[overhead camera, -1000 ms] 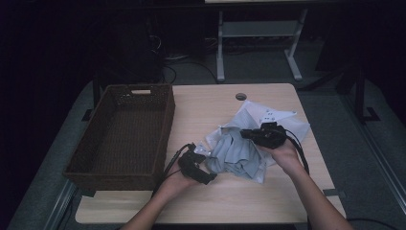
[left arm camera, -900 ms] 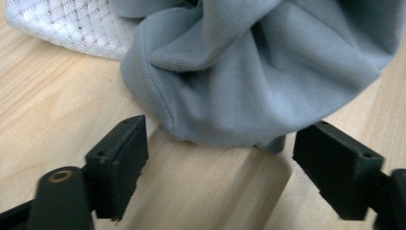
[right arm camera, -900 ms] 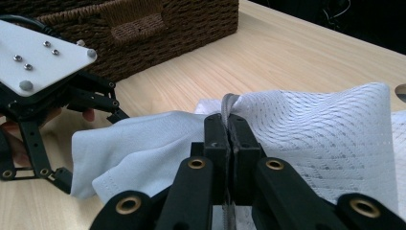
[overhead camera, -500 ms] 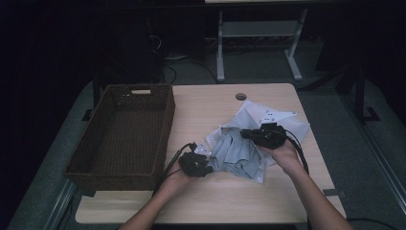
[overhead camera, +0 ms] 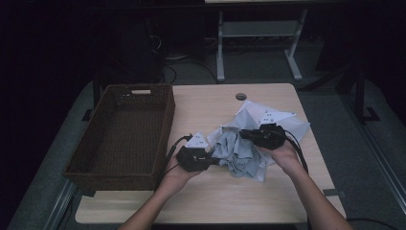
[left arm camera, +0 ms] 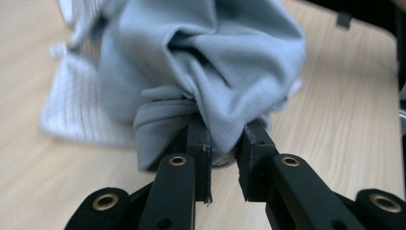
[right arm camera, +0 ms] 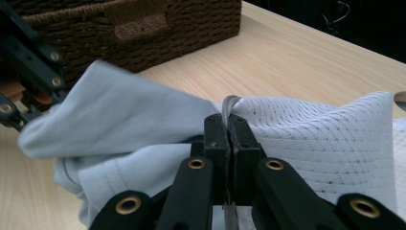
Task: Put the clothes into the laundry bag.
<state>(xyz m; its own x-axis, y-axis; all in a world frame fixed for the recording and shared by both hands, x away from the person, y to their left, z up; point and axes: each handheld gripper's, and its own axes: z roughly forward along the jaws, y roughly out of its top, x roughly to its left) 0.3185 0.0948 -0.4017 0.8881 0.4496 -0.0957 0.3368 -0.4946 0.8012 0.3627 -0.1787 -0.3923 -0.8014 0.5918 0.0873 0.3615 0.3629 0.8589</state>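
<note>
The grey garment [overhead camera: 239, 153] lies bunched near the table's [overhead camera: 210, 201] middle, stretched left to right between the grippers. The left gripper [left arm camera: 225, 148], jaws just closing, pinches a thick fold; the right gripper [right arm camera: 229, 139] clamps its edge. Its full shape is lost in the folds, beside white mesh cloth [overhead camera: 273, 117].

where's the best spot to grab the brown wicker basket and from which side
Take the wicker basket by the handle cutout in an end wall, seen in the far wall from the high view. It is long with tall woven walls, too wide to span, so probably come from above at that end and slip one of the fingers through the slot, pinching the rim.
</note>
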